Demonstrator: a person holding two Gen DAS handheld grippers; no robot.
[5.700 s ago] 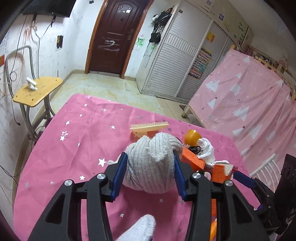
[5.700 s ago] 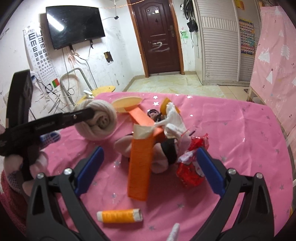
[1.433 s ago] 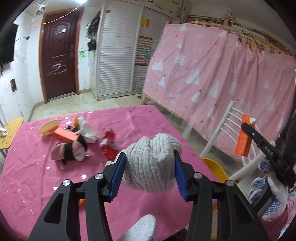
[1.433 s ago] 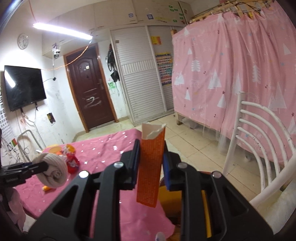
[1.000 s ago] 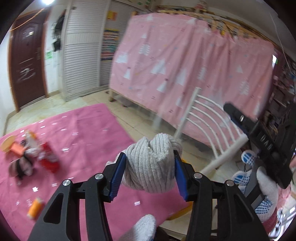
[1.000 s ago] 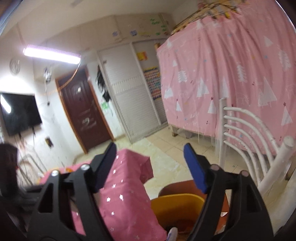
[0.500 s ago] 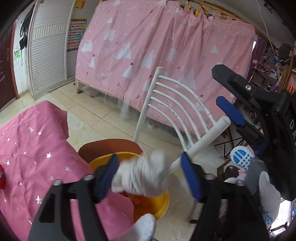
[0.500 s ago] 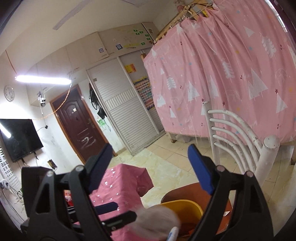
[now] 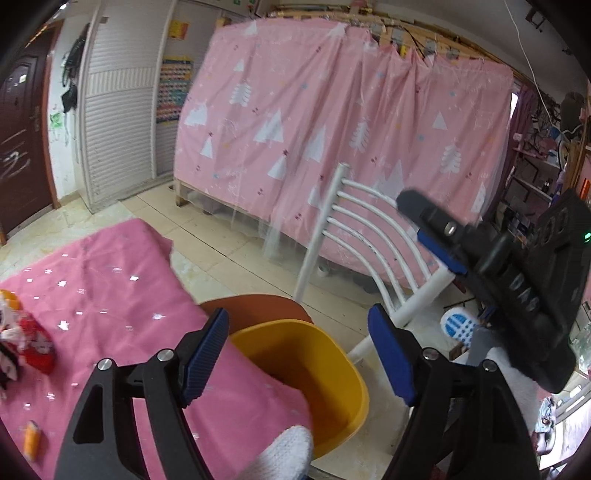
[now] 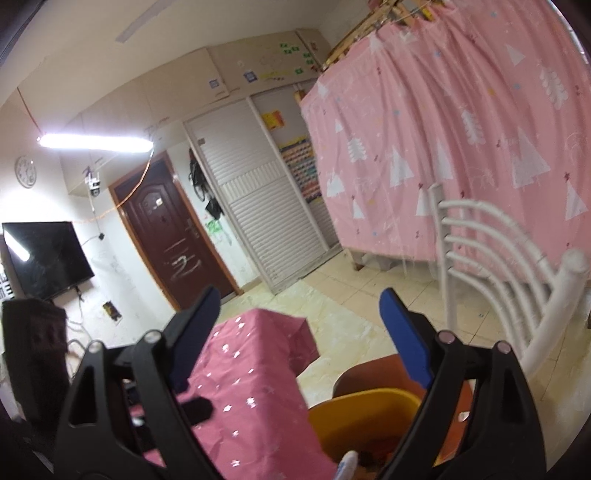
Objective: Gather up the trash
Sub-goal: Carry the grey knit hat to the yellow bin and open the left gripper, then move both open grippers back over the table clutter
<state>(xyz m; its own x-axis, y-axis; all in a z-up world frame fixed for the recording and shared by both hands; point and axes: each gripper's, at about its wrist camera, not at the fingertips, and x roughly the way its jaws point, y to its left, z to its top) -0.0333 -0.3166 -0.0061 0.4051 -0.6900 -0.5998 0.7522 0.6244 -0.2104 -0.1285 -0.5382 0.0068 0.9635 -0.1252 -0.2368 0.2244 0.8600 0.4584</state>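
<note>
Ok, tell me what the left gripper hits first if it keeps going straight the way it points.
Probably the round yellow plastic bin: the open, empty left gripper points down into its mouth, beside the pink star-print tablecloth. Depth is uncertain.

The room is evenly and fairly brightly lit from overhead, the one visible source being a ceiling tube light [image 10: 96, 142] in the right wrist view that burns out to pure white and throws a streak of glare across the television screen [image 10: 44, 258]. Both pictures are strongly bent by the fisheye lens, with straight lines such as the curtain rail [image 9: 424, 33] bowing and black vignetting at every corner. The right gripper [image 9: 439, 240] seen from the left wrist looks smeared, probably by motion, and the right wrist view is softer overall, with shadows faint and diffuse.
</note>
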